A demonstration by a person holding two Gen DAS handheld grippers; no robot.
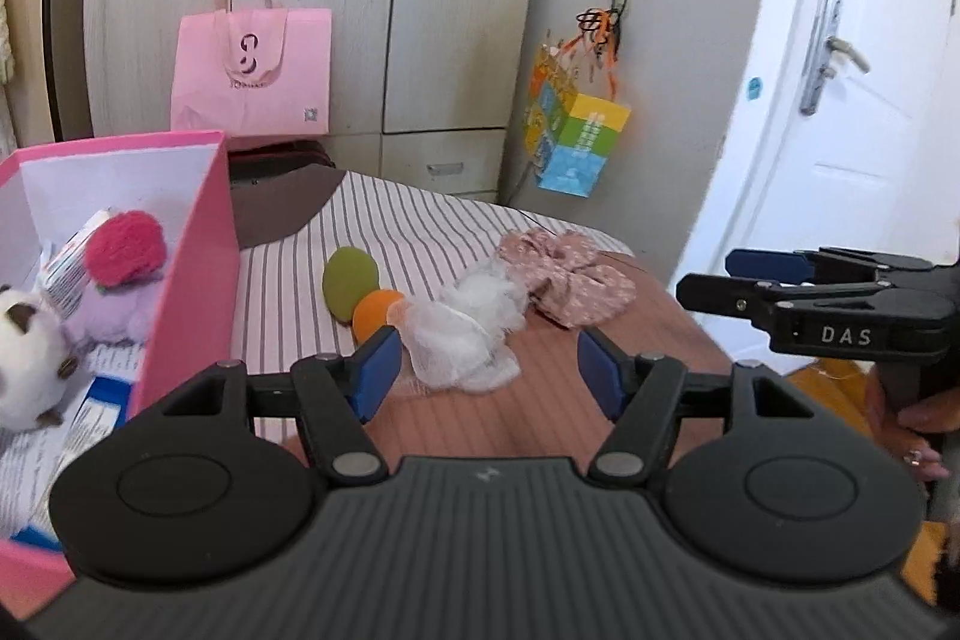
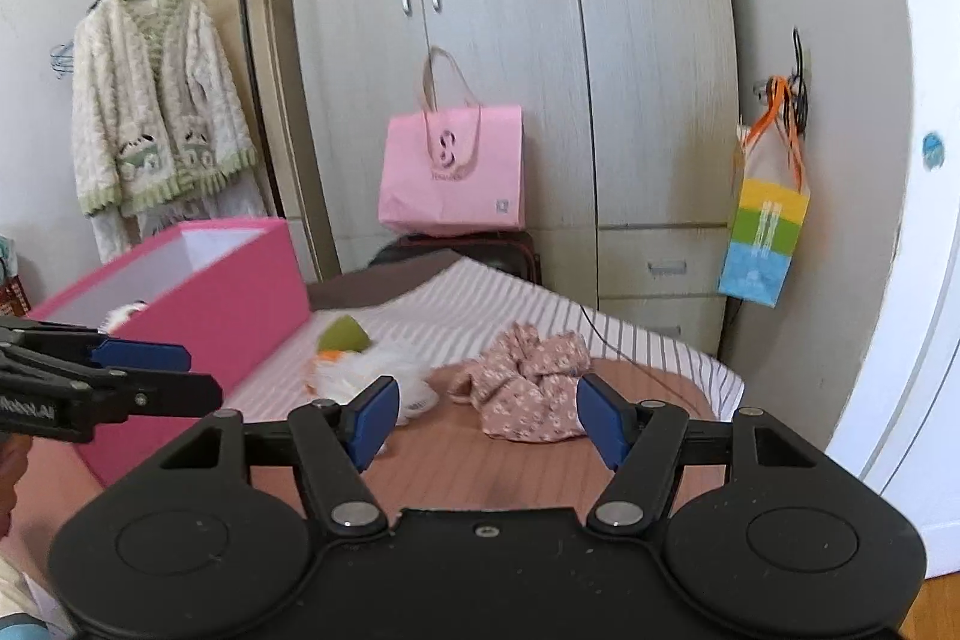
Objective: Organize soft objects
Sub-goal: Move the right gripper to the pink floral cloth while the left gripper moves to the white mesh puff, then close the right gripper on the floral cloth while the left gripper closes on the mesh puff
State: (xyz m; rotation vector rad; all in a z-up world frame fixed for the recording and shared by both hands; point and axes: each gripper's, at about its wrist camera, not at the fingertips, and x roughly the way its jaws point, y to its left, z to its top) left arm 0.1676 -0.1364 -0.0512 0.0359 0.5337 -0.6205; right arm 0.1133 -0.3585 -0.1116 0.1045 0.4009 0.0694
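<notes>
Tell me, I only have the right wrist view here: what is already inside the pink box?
Observer: The left wrist view looks into the pink box: a white plush toy and a purple plush with a red top.
Operator: The orange thing behind the white mesh, what is it?
Observer: A round orange pad, touching a green pad.
Operator: Is the left gripper holding anything?
Observer: No, the left gripper is open and empty, just short of the white mesh piece.

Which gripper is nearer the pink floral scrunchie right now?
Right. The right gripper points straight at the pink floral scrunchie, just short of it; the left gripper faces the white mesh cloth beside it.
</notes>
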